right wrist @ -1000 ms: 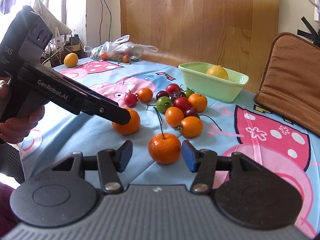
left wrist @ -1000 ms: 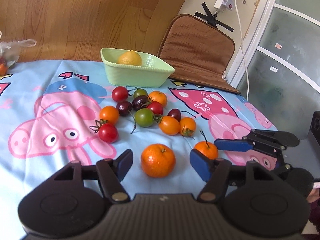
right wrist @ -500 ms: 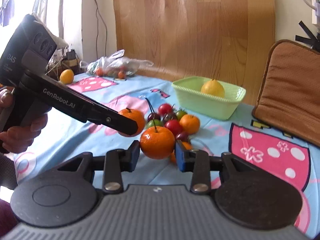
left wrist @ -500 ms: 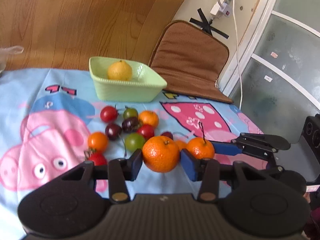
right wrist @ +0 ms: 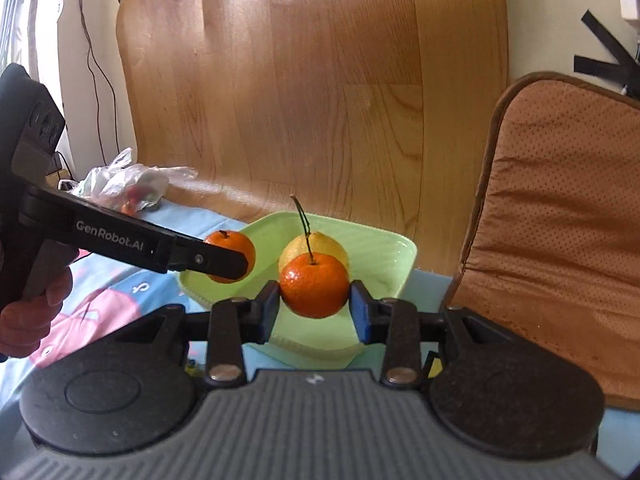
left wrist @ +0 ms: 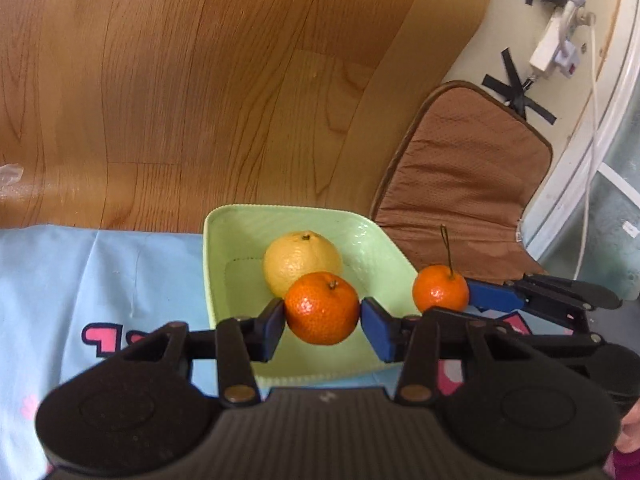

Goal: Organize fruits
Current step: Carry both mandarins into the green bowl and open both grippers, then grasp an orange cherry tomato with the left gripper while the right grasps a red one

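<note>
I see a blue cloth (left wrist: 80, 272) with pink cartoon pictures spread over the bench. Behind the far edge of the bench stands a big wooden board (left wrist: 224, 80) with a shiny face. At the far right corner a brown cushion (left wrist: 464, 168) leans up against the wall. Above it, on the wall, I see black tape crosses (left wrist: 520, 88) and a white power strip (left wrist: 556, 40) with a white cord hanging down. At the far left edge of the bench lies a crumpled clear plastic bag (right wrist: 128, 184) with small red things inside. A thin dark wire (right wrist: 90, 60) runs down the wall behind it.
</note>
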A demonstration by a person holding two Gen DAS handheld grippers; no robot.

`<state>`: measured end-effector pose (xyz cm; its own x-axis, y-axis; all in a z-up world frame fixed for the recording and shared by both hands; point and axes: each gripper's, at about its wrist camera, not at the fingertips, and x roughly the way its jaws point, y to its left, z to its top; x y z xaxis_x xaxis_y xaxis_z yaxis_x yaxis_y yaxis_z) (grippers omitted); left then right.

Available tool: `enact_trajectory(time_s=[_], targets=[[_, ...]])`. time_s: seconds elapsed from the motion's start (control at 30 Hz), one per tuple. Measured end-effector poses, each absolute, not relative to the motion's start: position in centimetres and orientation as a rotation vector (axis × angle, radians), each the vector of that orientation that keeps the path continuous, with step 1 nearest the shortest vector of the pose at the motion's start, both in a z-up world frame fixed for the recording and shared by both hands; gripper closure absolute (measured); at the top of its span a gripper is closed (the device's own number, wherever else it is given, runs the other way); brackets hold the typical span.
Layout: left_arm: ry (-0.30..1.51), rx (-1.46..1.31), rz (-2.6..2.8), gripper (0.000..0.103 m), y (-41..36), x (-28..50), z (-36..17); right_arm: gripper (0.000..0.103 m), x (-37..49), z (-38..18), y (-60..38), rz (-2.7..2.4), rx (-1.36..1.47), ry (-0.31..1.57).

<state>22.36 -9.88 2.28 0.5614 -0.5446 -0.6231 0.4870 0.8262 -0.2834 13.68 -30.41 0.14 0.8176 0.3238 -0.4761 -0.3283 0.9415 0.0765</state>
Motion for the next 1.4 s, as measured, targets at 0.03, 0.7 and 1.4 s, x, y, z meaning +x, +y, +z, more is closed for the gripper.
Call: enact_trajectory(time_s=[0.03,0.7,1.4], targets=[[0.776,-0.074,-0.6,0.061,-10.1,23.0,1.7,0.062,14.3,-0.2,-30.6,0.349,-0.012,0.518],[0.73,-0.114,-0.604,0.058,-7.0,20.1,3.2,0.057,11.1,0.5,-30.7,0.336,0.007,0.497],[0.734,-0.219,-0.575,0.06,2.3,6.7,-0.4,0.066,-2.0,-2.0,-21.6,0.541,-0.035,0.51]])
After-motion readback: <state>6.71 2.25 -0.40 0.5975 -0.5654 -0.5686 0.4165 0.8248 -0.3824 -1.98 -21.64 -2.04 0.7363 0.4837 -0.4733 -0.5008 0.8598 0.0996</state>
